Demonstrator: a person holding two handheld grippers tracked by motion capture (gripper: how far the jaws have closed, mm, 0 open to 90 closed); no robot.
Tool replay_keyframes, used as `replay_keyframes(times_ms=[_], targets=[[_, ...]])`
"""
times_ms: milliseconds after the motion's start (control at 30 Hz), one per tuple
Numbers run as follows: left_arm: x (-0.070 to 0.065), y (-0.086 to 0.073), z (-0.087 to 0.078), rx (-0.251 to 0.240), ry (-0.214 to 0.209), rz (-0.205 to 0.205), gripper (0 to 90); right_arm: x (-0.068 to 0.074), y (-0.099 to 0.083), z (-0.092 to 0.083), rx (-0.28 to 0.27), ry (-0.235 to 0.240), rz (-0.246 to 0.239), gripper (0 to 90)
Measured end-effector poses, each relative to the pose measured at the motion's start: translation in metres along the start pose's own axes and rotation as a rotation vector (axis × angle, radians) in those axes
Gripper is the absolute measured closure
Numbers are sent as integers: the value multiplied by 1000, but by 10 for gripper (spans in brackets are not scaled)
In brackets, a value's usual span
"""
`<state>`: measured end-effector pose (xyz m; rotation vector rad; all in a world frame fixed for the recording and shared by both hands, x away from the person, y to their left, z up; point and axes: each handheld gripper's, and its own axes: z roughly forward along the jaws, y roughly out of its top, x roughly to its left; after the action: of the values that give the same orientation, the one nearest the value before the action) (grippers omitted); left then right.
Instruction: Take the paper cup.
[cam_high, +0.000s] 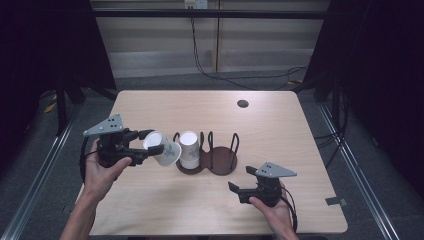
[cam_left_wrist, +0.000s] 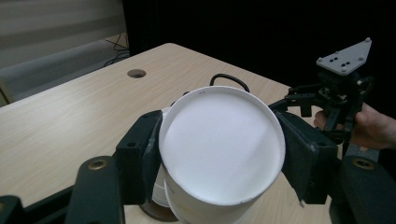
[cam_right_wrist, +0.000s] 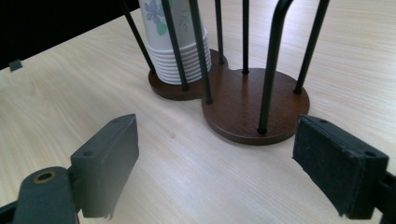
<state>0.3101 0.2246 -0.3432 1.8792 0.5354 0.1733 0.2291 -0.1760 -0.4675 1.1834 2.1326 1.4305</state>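
- Left tool (cam_high: 150, 142): clenched on a white paper cup (cam_high: 162, 148), pads pressing its sides near the closed base; cup tilted on its side, held above the counter (cam_high: 280, 120), just left of the holder.
- Right tool (cam_high: 240, 187): released, jaws wide apart and gripping nothing, low over the counter near the holder's front right.
- Dark wooden cup holder (cam_high: 222, 161): two round bases with upright black rods; left bay carries a stack of inverted cups (cam_high: 189, 148), right bay bare.
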Motion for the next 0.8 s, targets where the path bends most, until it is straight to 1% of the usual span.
replay_keyframes(times_ms=[67, 133, 167, 200, 233, 300, 367, 433, 567, 633, 667, 733, 800], targets=[[-1, -3, 1, -2, -25, -4, 362, 0, 1, 0, -10, 19, 3, 137], [-2, -5, 3, 9, -25, 1, 363, 0, 3, 1, -11, 30, 1, 136], [-2, -6, 5, 7, -29, 7, 363, 1, 4, 1, -9, 36, -2, 136], [-3, -8, 6, 14, -41, 14, 363, 2, 6, 1, -11, 41, -8, 136], [-4, -10, 7, 20, -40, 25, 363, 3, 7, 1, -11, 43, -8, 136], [-5, -15, 11, 20, -67, 13, 363, 6, 12, 0, -14, 57, -26, 136], [-6, -19, 14, 32, -71, 13, 363, 9, 16, -2, -23, 61, -31, 134], [-8, -20, 16, 46, -82, 16, 363, 11, 20, -2, -23, 90, -46, 134], [-13, -20, 19, 41, -88, 18, 363, 17, 26, 1, -15, 122, -58, 134], [-17, -21, 21, 37, -97, 14, 363, 22, 31, 4, -4, 118, -75, 134], [-19, -21, 22, 40, -100, 20, 363, 25, 34, 5, -2, 127, -85, 134], [-21, -21, 23, 42, -105, 21, 363, 29, 39, 7, -9, 160, -94, 134], [-23, -21, 24, 34, -100, 20, 363, 35, 45, 10, -2, 191, -118, 134]])
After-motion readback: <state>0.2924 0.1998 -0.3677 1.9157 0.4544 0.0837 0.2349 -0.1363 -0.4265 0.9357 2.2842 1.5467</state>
